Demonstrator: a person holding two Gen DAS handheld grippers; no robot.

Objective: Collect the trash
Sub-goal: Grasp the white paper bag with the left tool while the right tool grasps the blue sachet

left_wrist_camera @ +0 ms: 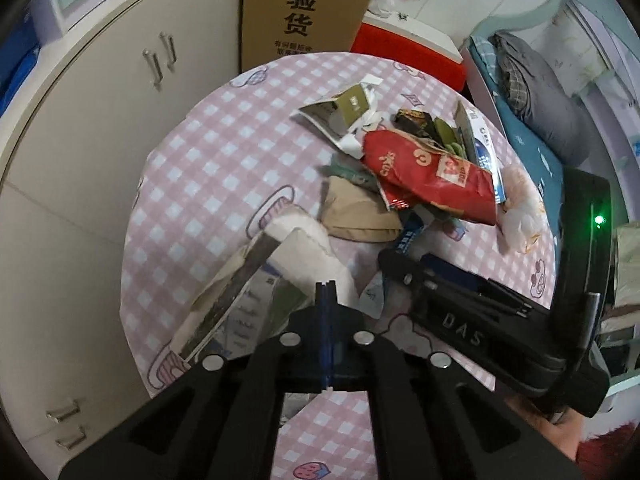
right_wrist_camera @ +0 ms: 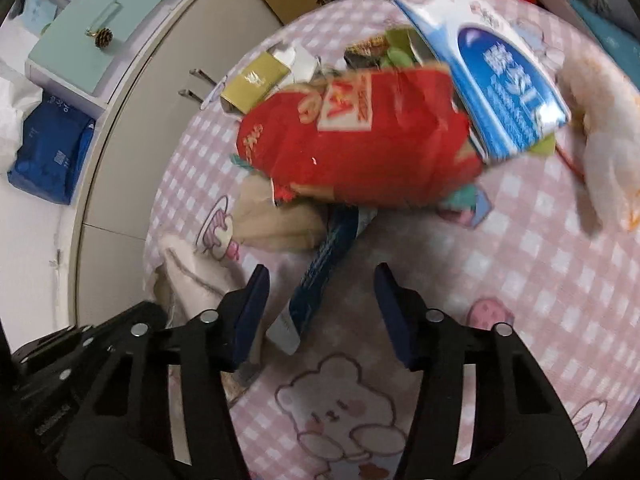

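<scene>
So your left gripper (left_wrist_camera: 326, 286) has its jaws pinched together, and there's a stack of flattened paper and foil packaging (left_wrist_camera: 240, 292) fanning out just left of the tips. I honestly can't tell whether the tips are clamping an edge of it or just sitting closed above it, since the pads hide the contact.

Your right gripper (right_wrist_camera: 320, 280) is wide open and holding nothing. A long dark-blue wrapper strip (right_wrist_camera: 320, 272) lies between its fingers, which looks like a straddle setup: close and you'd have it.

Everything else is best read off the big crumpled red snack bag (left_wrist_camera: 428, 172). It sits in the middle of the round table with the pink checked cloth (left_wrist_camera: 200, 160), on top of the heap. A tan paper bag (left_wrist_camera: 356, 216) pokes out from under its near-left side, a gold-and-white flattened carton (left_wrist_camera: 348, 108) lies just beyond it, a blue-and-white pouch (right_wrist_camera: 496, 80) leans against its right edge, and a crumpled whitish plastic bag (left_wrist_camera: 520, 208) sits further right. The blue strip's far end tucks under the red bag, so my guess is it'll drag the heap a bit.
</scene>
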